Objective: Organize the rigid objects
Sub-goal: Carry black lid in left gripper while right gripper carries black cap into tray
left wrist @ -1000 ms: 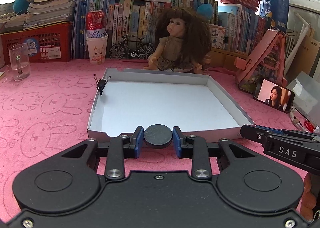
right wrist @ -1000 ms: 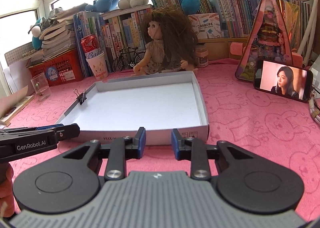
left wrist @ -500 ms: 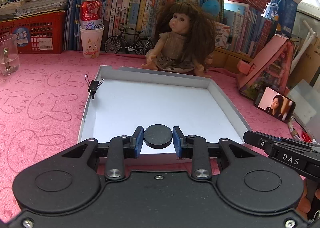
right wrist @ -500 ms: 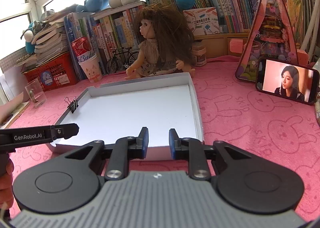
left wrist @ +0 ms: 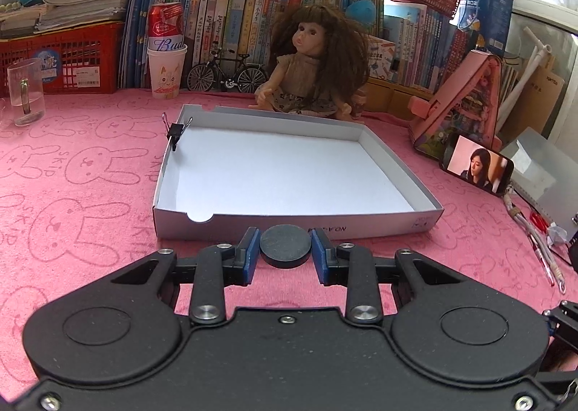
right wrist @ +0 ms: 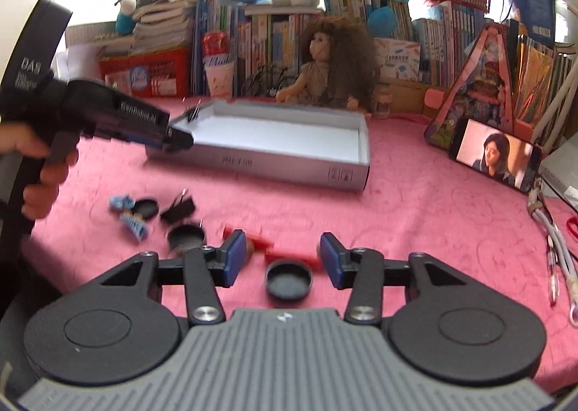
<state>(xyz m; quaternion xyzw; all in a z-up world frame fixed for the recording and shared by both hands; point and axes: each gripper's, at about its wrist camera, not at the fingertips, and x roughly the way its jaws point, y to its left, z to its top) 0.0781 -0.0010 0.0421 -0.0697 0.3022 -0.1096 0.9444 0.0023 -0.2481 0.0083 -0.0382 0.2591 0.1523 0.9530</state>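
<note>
On my left, the left gripper (left wrist: 285, 251) is clamped on a flat round black disc (left wrist: 285, 244), hanging just short of the near wall of the shallow white cardboard tray (left wrist: 253, 228); I judge this the carry step, so next I lift it over the wall and let go inside. Further right, the right gripper (right wrist: 284, 256) has its jaws opening around a round black plastic cap (right wrist: 288, 281) on the pink cloth (right wrist: 415, 216), not yet gripped; it needs lowering and closing.

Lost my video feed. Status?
Left gripper shut on black disc, short of white tray. Right gripper opening over black cap. Nothing blocking.
</note>
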